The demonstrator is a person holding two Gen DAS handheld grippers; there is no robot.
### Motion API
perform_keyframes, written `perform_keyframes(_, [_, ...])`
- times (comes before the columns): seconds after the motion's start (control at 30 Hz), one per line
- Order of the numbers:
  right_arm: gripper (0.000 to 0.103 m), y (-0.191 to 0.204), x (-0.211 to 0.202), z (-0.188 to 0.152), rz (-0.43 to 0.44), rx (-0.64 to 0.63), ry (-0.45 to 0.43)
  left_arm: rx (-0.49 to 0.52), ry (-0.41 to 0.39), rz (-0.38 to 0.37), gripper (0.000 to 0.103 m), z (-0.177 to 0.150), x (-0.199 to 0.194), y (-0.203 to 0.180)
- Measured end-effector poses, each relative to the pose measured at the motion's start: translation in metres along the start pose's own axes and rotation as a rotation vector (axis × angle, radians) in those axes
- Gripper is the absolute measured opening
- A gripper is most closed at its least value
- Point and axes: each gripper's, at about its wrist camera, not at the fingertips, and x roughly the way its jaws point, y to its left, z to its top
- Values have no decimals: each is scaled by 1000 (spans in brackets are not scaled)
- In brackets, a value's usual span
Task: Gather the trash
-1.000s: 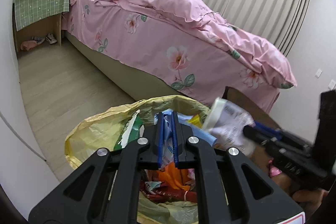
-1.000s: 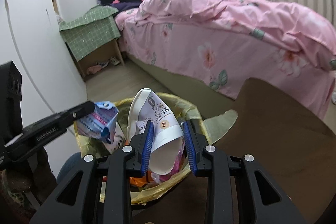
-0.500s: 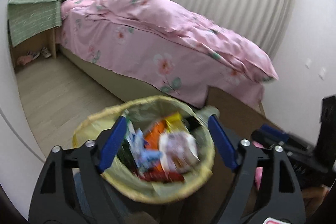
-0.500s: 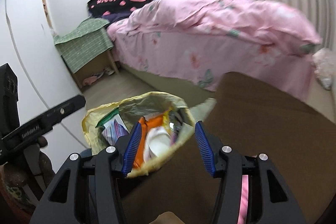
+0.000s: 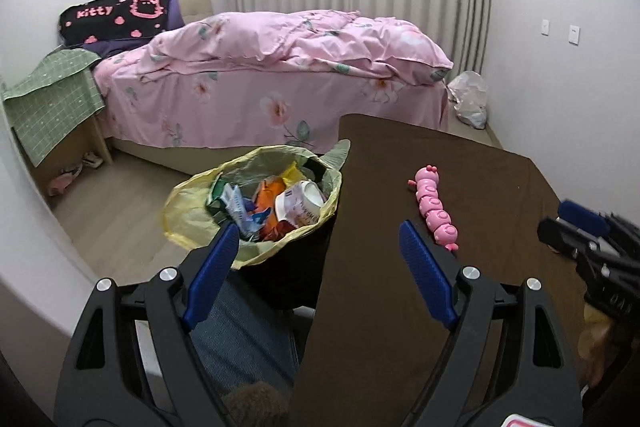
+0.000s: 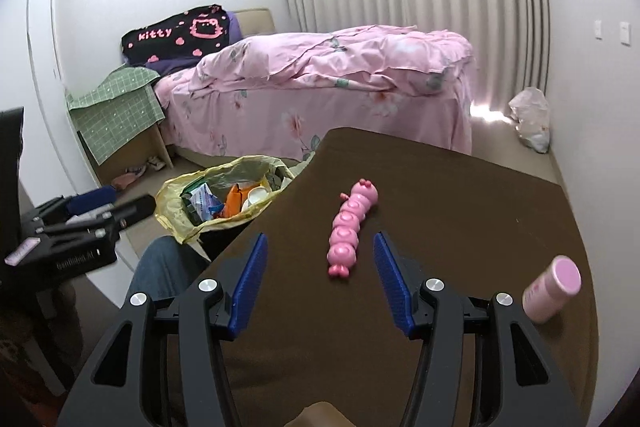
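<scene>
A bin lined with a yellow bag (image 5: 180,211) (image 6: 172,207) stands on the floor by the table's left edge. It holds wrappers, a white cup (image 5: 300,203) and a blue-white packet (image 5: 236,207). My left gripper (image 5: 318,231) hangs open and bare, above the bin's near right side and the table edge. My right gripper (image 6: 320,239) is over the table, its jaws opening with no trash in them. The near end of a pink caterpillar toy (image 6: 352,227) shows between its fingers, untouched.
The dark brown table (image 5: 440,167) (image 6: 460,187) also carries a pink bottle (image 6: 552,291) lying at the right. Behind are a pink bed (image 5: 280,75), a green-clothed nightstand (image 5: 52,99) and a white plastic bag (image 5: 468,99) on the floor. A jeans-clad leg (image 5: 240,327) is below.
Both grippers let go of their trash, the packet and the white cup, which now lie in the bin. Both opened wide and drew back and to the right, over the table.
</scene>
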Motion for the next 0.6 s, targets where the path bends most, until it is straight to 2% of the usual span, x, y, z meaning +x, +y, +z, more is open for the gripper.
perform_keyframes(0.2, [52,15,-7,-9,3,-46,7,2,-18,72,78,-7,-20,1])
perform_keyframes(0.33, [52,17,-6,-9,20,-39,10,-1,-40,77,78,-5,-25,3])
perform_keyframes(0.6, [52,16,-7,-8,13,-30,10,-9,-29,61,78,-6,-23,5])
